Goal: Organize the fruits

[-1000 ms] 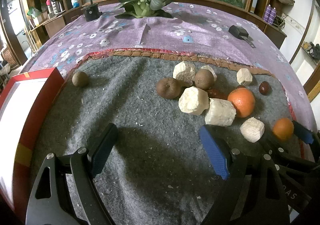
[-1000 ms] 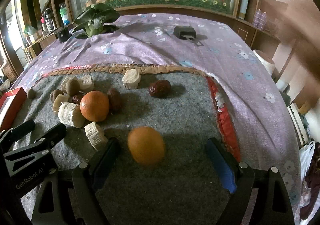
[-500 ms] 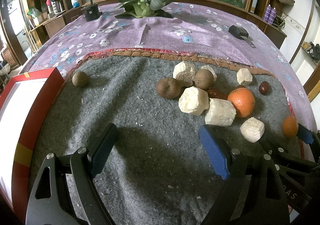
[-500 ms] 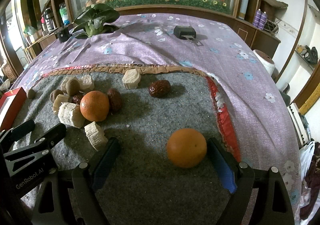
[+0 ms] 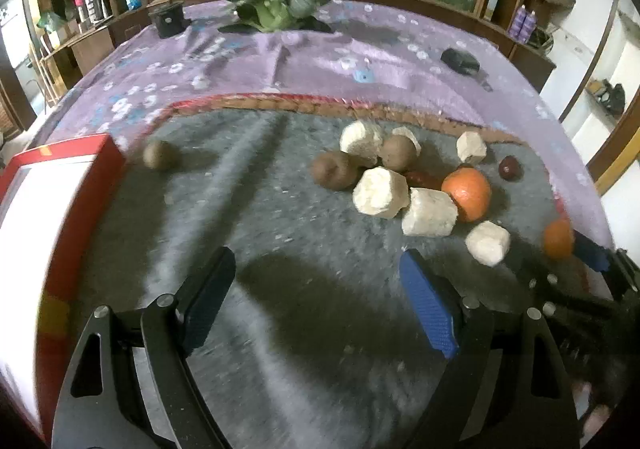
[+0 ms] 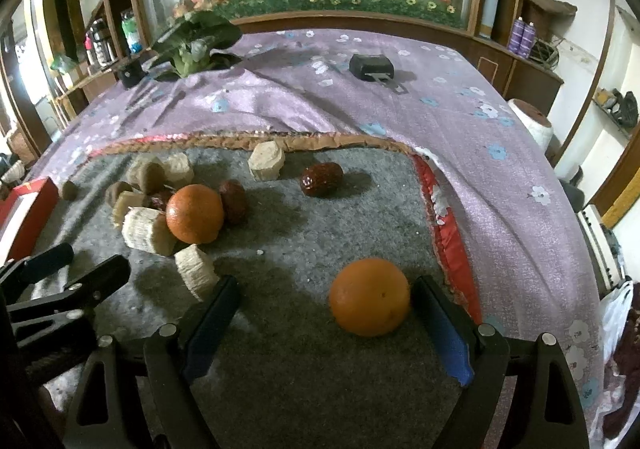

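- Sitting low and right of centre in the right wrist view, the loose orange (image 6: 370,297) rests on the grey felt mat (image 6: 320,389), off-centre between the blue pads and just beside the right-hand one.
- The right hand-held gripper (image 6: 324,323) gapes wide and holds nothing; being round, the orange has no long axis.
- The left hand-held gripper (image 5: 316,295) is equally spread, empty and farther off; the fruit pile (image 5: 384,191) lies upper right of it.
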Tool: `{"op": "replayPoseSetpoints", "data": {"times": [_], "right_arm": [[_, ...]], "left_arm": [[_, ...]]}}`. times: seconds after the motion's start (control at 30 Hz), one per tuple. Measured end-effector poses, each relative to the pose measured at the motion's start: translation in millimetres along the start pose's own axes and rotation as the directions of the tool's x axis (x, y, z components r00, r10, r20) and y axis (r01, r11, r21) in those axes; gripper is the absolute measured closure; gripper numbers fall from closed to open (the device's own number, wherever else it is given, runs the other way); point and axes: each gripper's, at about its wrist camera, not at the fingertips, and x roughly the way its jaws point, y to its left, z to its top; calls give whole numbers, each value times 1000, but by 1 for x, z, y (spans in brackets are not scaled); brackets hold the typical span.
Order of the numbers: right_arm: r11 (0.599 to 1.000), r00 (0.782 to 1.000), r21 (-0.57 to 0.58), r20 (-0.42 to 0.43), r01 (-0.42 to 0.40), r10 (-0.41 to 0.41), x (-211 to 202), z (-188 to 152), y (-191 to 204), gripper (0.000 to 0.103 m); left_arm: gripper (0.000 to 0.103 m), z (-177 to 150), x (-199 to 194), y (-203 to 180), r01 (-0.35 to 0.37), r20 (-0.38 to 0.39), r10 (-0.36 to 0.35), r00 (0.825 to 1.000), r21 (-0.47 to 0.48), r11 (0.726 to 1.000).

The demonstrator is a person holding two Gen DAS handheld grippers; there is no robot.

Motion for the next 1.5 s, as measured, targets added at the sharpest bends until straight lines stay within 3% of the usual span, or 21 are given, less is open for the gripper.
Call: {"op": "replayPoseSetpoints", "data": {"times": [0.13,0.3,0.57,0.67,0.77,0.93,1.13,1.2,1.3,1.33,1.43,1.47,1.5], "right_arm": [[999,996,4,77,-35,35,-29,2,-3,15],[995,989,-33,114,-90,94,-55,4,4,15],[989,983,-86,135,-116,127,-66,2,20,15],[987,981,-105,140,-121,135,-68,3,23,15],[986,981,-111,135,-124,139,-65,4,23,15],[982,977,-85,115,-171,180,-58,3,17,16],[976,976,-113,95,-185,196,-49,4,17,22],[973,973,-106,87,-205,214,-45,5,15,28],[968,968,-91,67,-235,242,-38,6,13,31],[967,967,-91,65,-239,245,-37,6,14,33],[962,964,-96,60,-254,261,-35,6,15,36],[962,963,-98,63,-256,263,-36,6,16,36],[961,962,-99,67,-258,265,-36,6,16,37]], "left_arm": [[18,1,-30,15,25,34,-25,999,16,1000],[18,-8,-56,41,61,36,-61,997,-1,998],[18,-5,-57,59,34,26,-34,999,-19,999],[18,9,-53,69,54,19,-53,998,-59,997],[18,23,-43,73,28,13,-27,1000,-78,997],[18,47,-16,81,58,-34,-64,997,-146,988],[20,68,8,101,65,-77,-87,993,-249,966],[23,71,15,106,52,-95,-81,992,-272,961],[31,72,28,106,34,-130,-70,989,-262,965],[41,72,32,106,28,-142,-67,988,-263,964],[60,74,37,108,6,-153,-48,987,-265,964],[74,74,37,110,5,-154,-48,987,-269,963],[82,75,38,113,14,-160,-62,985,-285,958]]}}
